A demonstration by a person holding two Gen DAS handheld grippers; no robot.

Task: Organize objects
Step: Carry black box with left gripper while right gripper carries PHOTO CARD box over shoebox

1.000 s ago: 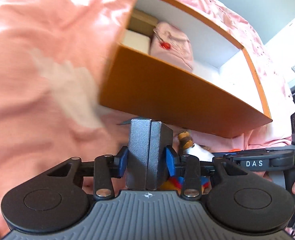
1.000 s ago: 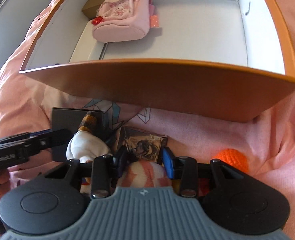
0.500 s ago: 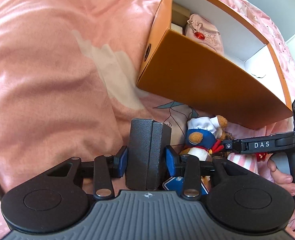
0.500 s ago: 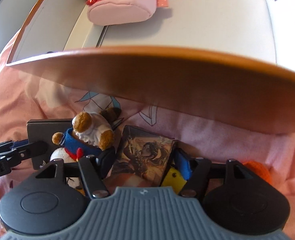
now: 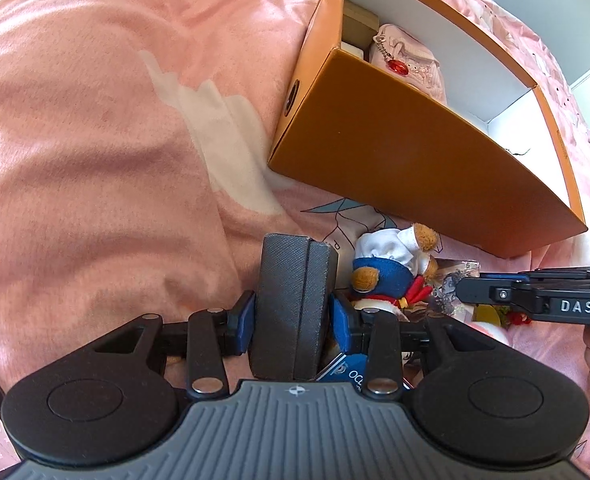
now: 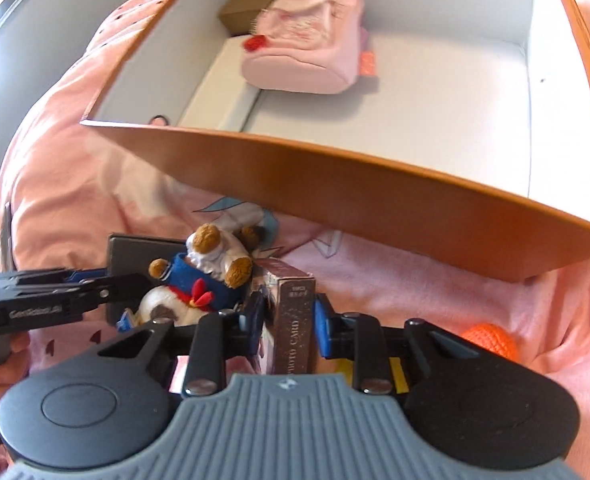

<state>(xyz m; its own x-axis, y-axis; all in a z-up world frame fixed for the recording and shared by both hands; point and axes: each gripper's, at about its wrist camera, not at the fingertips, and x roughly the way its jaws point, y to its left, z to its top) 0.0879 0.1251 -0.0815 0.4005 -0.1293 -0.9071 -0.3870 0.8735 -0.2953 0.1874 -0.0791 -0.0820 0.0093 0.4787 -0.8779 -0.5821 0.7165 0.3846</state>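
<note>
both grippers hold something near the orange box (image 5: 415,152): the left gripper (image 5: 293,318) clamps a dark grey case (image 5: 293,300), and the right gripper (image 6: 288,318) jaws are closing around a photo card box (image 6: 295,320).

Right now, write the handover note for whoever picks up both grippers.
Left gripper: jaws clamped on the dark grey case, held over the pink bedding.
Right gripper: jaws closing on the photo card box.
Orange box sits just ahead; inside are the pink pouch, a brown carton and a flat white box.
Left on the bedding: bear plush, orange ball and a few smaller bits.
To do: put both held items into the box, then the rest.
</note>
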